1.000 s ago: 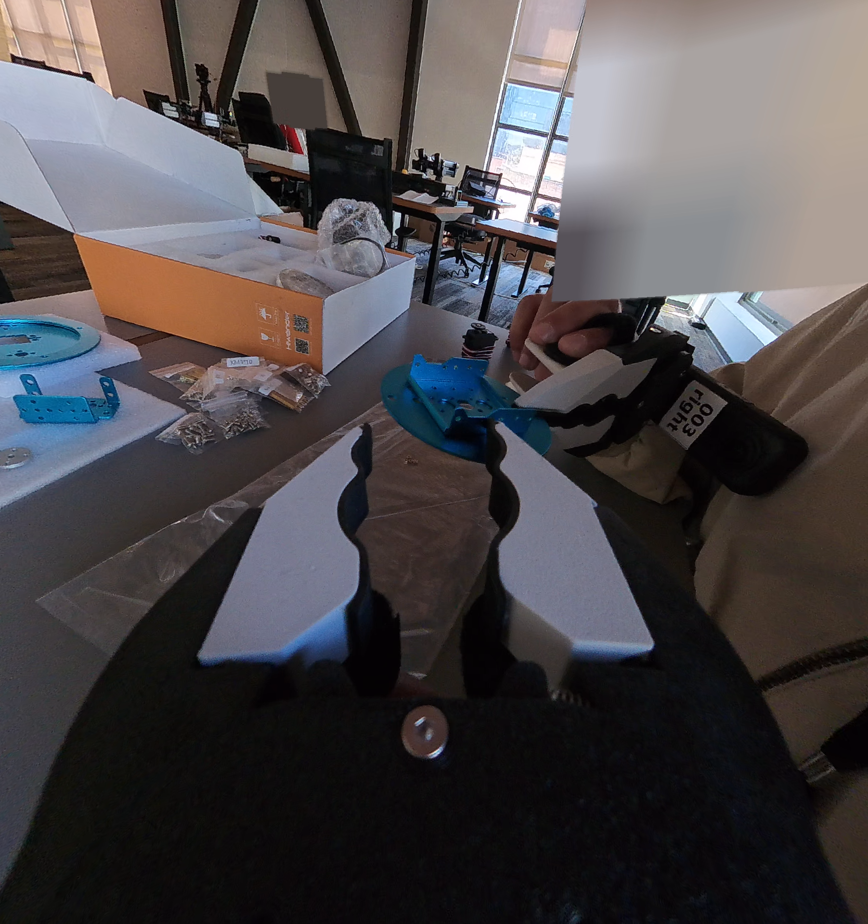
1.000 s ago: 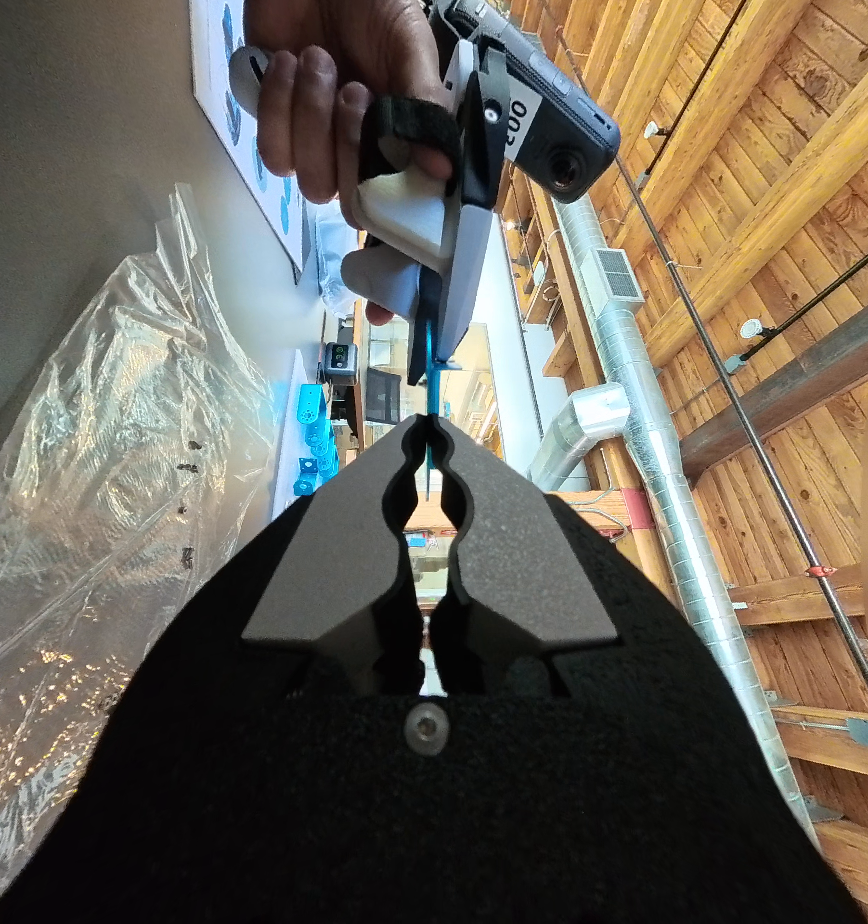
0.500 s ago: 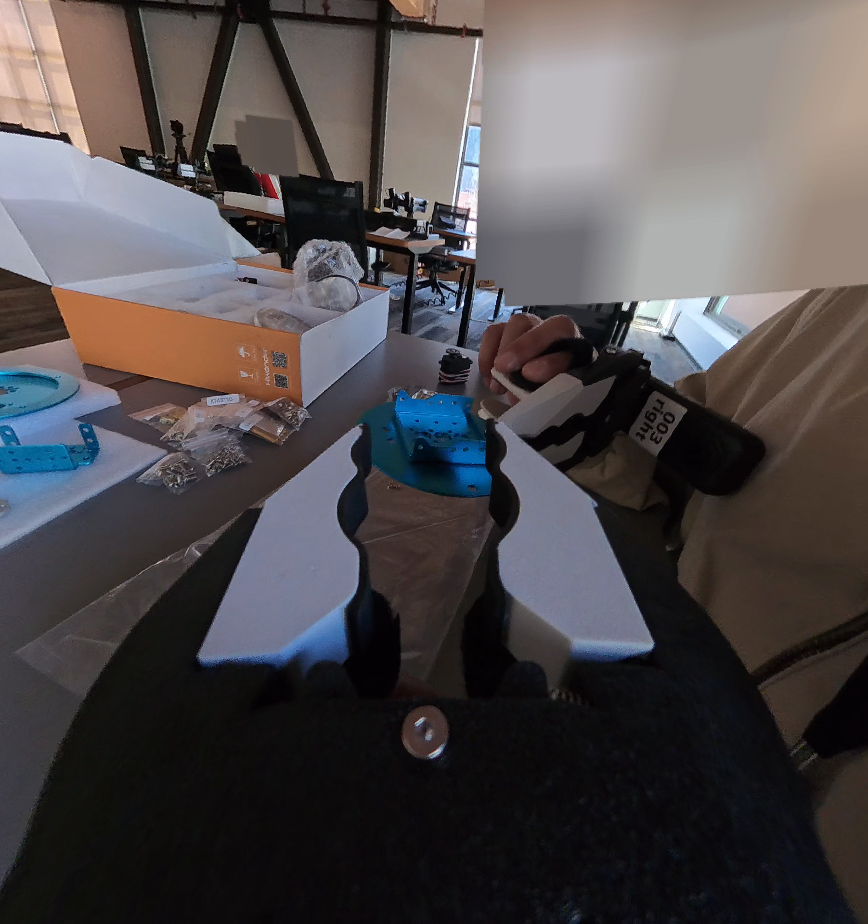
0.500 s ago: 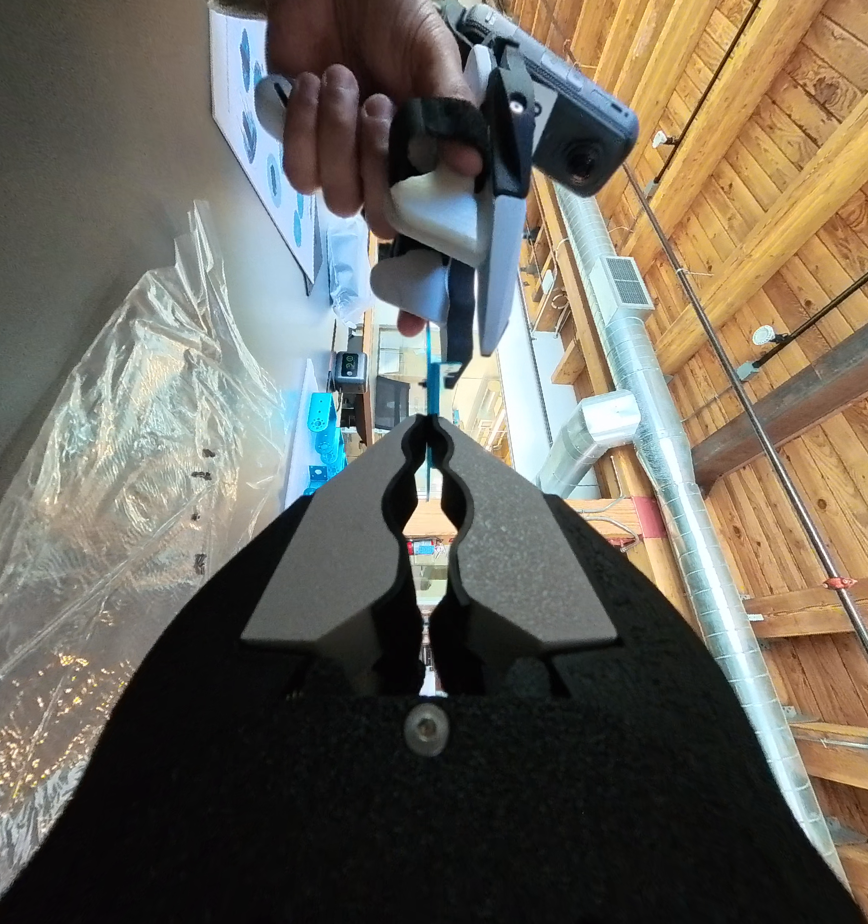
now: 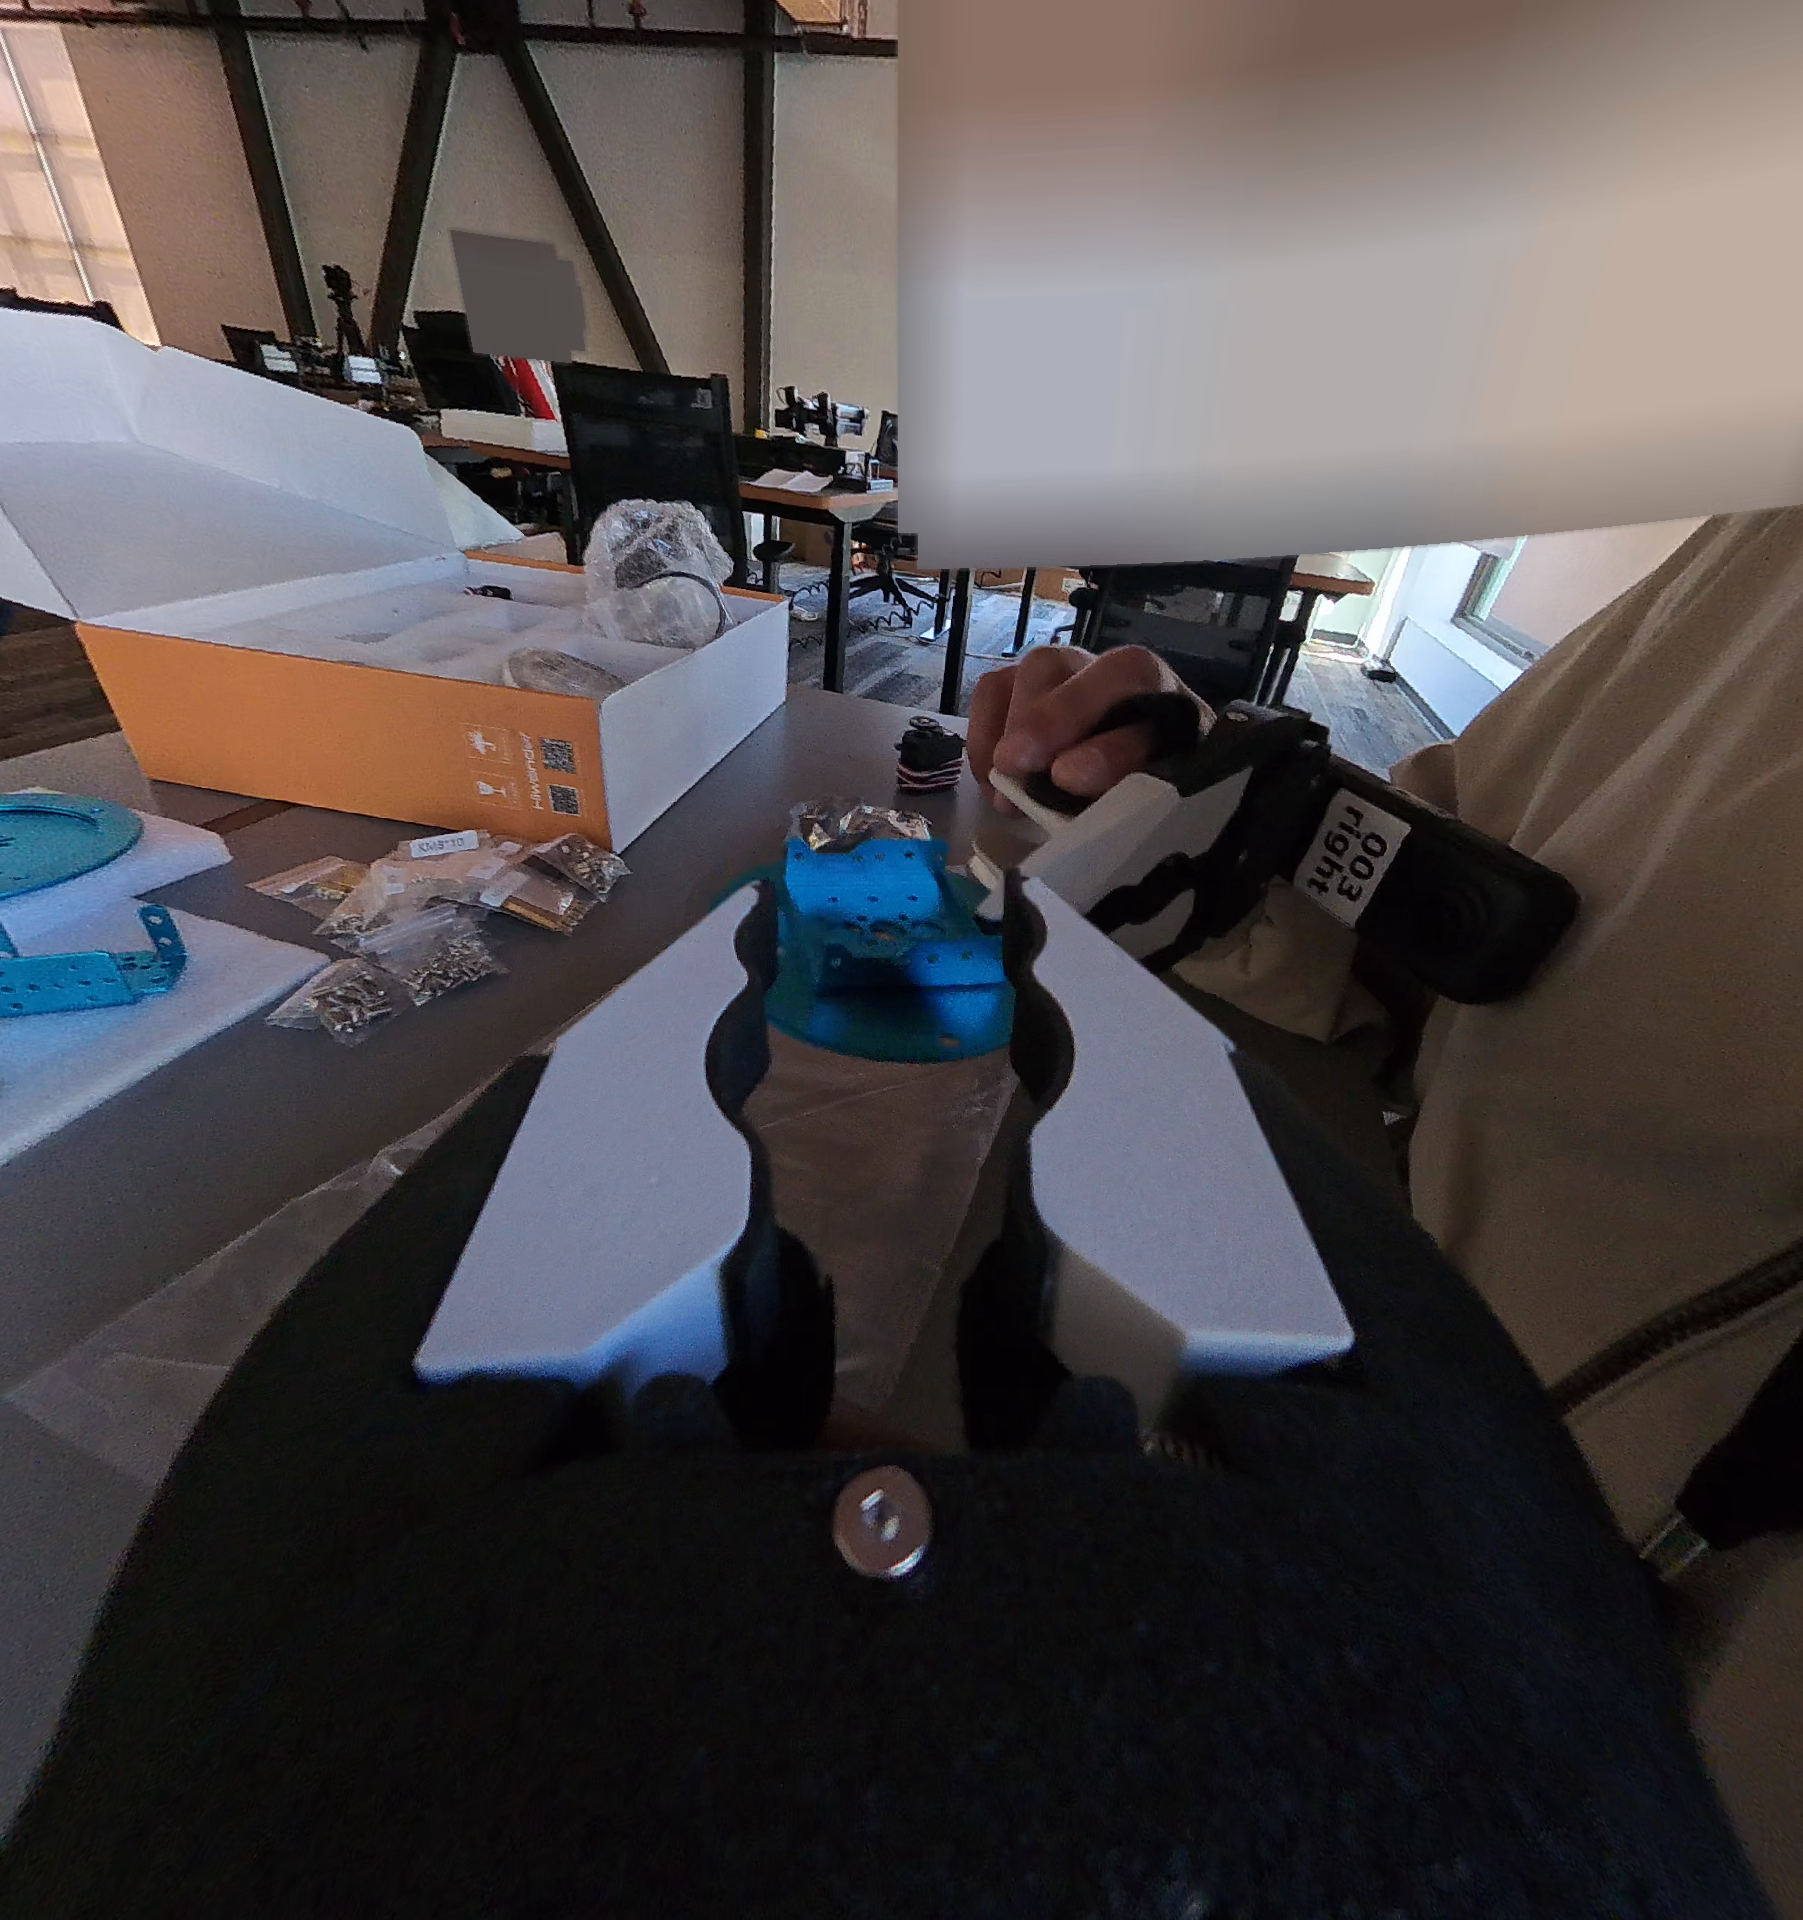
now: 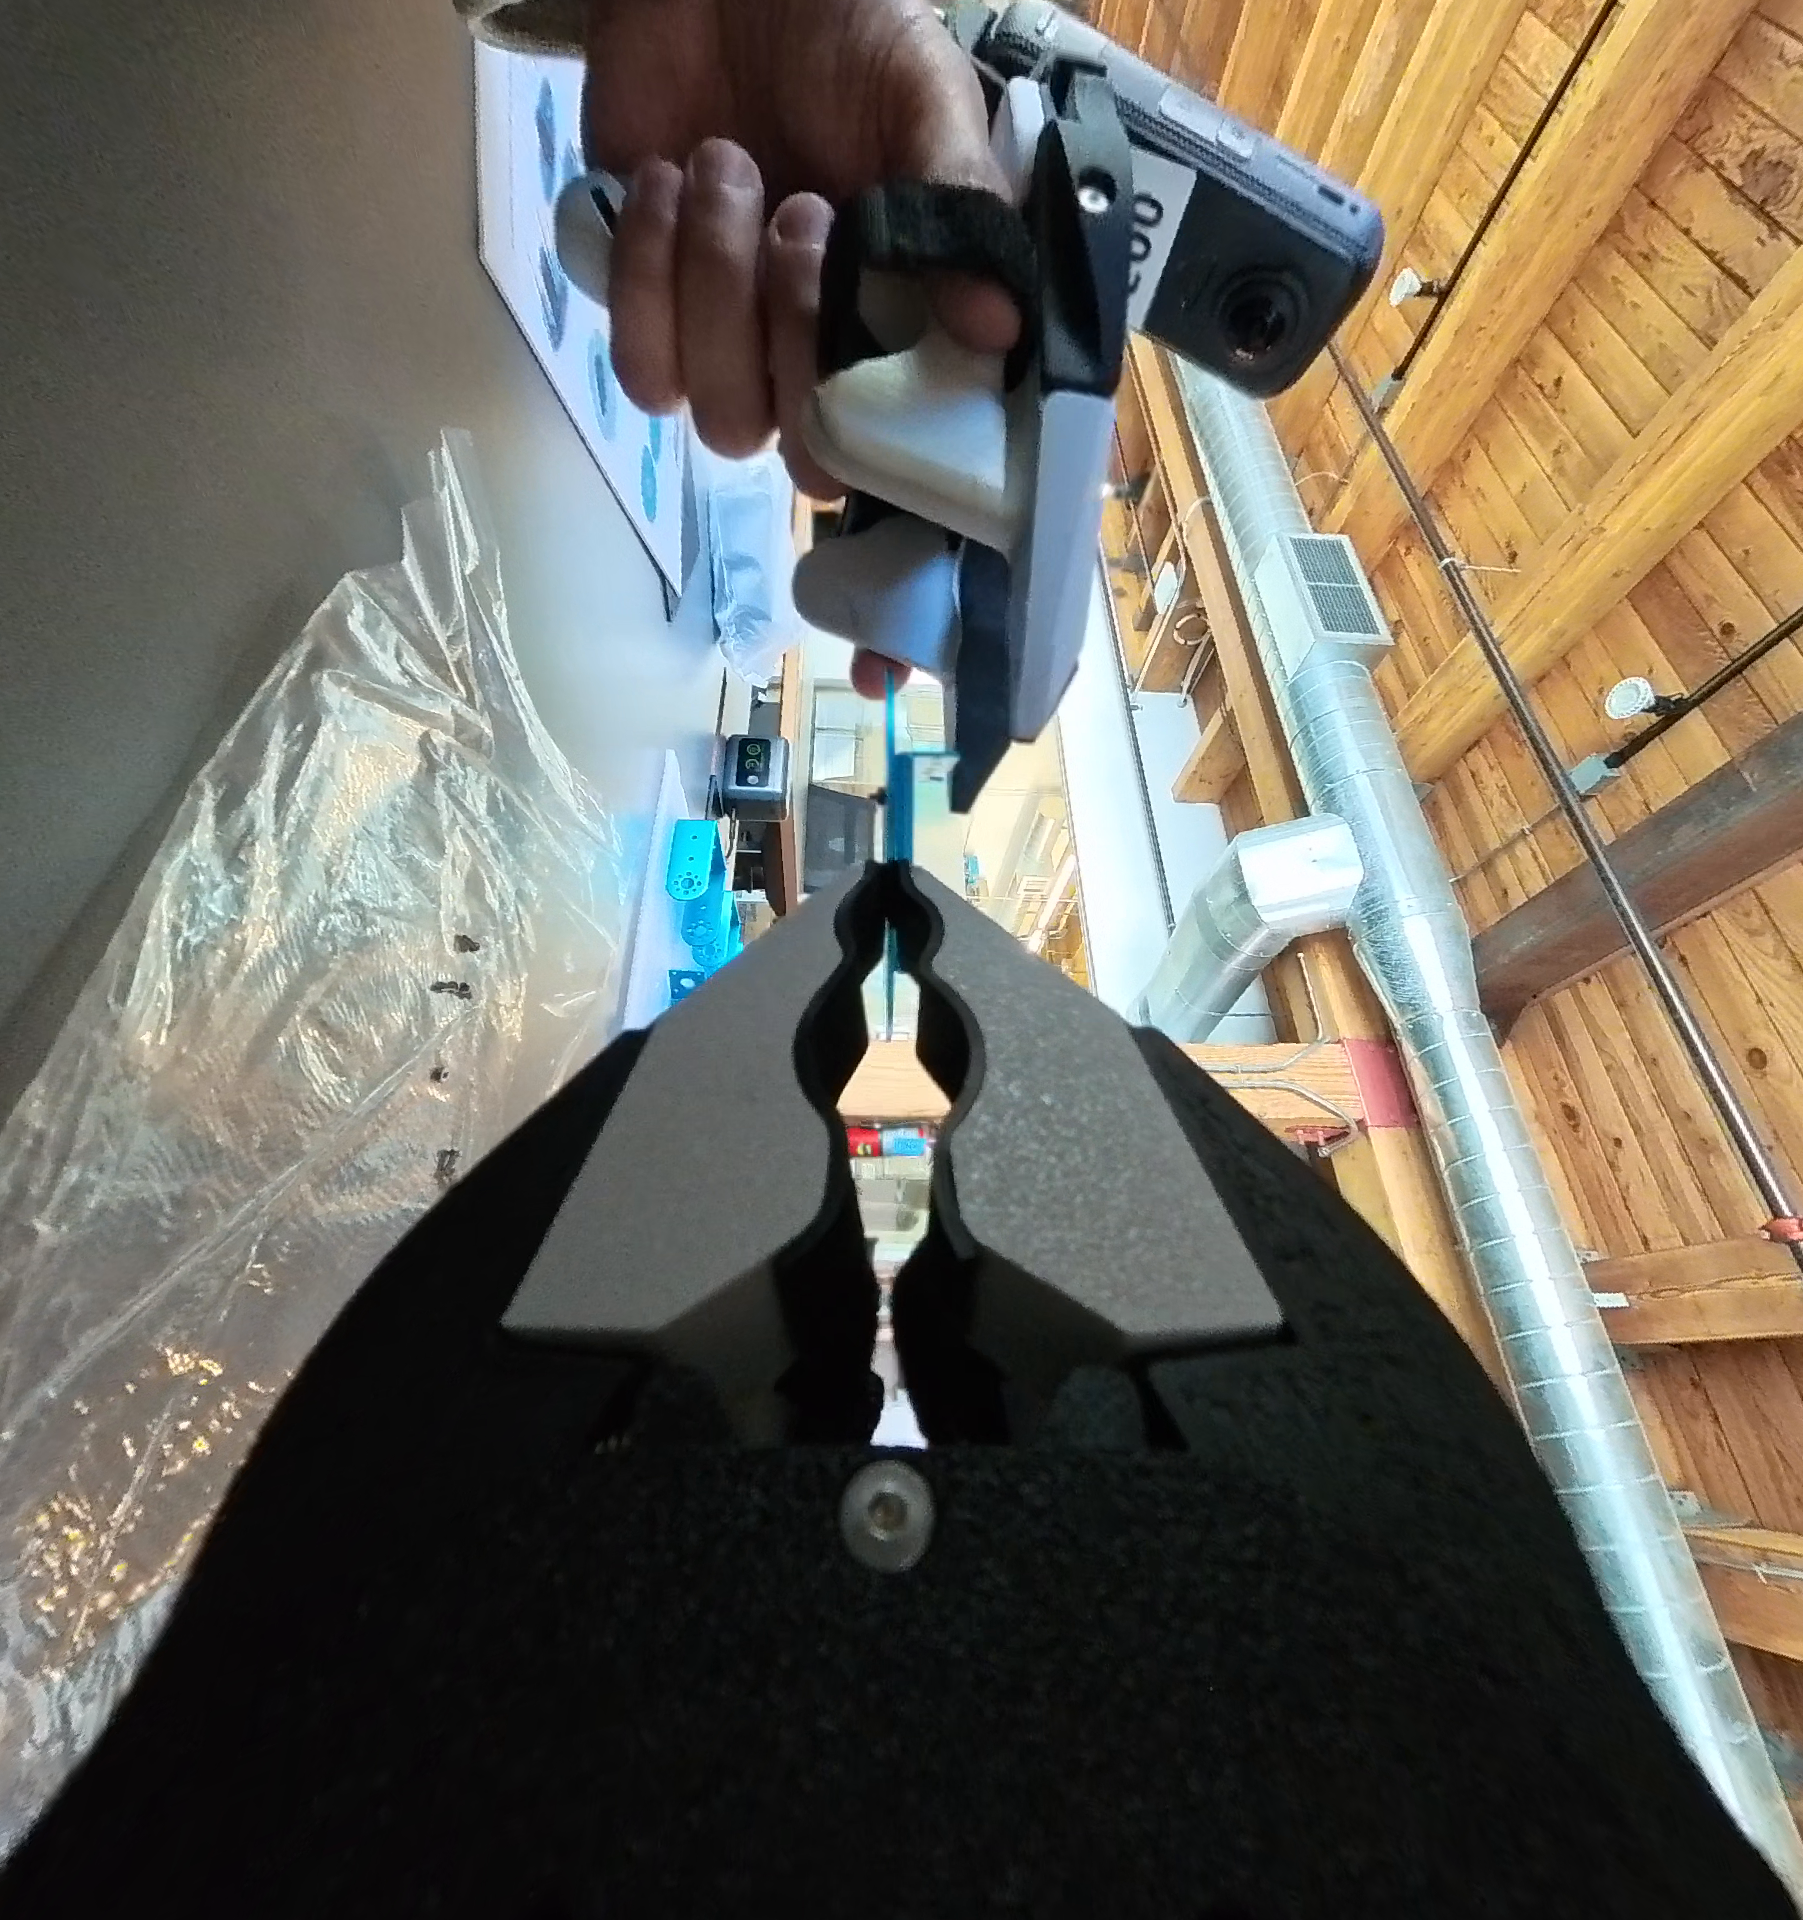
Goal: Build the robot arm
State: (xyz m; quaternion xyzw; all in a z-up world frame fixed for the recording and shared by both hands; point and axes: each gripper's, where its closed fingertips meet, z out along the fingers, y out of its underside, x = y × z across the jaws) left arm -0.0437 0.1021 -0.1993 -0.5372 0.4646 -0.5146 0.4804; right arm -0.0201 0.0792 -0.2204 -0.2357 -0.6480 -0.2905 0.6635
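Since a second ago the blue anodised metal disc with its perforated bracket (image 5: 881,951) has come between the spread left claw (image 5: 884,920) tips, while the right claw (image 6: 892,875), clenched, pinches its rim above the grey worktop (image 5: 253,1091), so squeezing squarely on the bracket seems wisest.

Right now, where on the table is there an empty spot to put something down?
Bare grey table lies between the screw bags, the white foam and the plastic sheet. It is crowded by the orange box and around the blue metal part, where both grippers meet.
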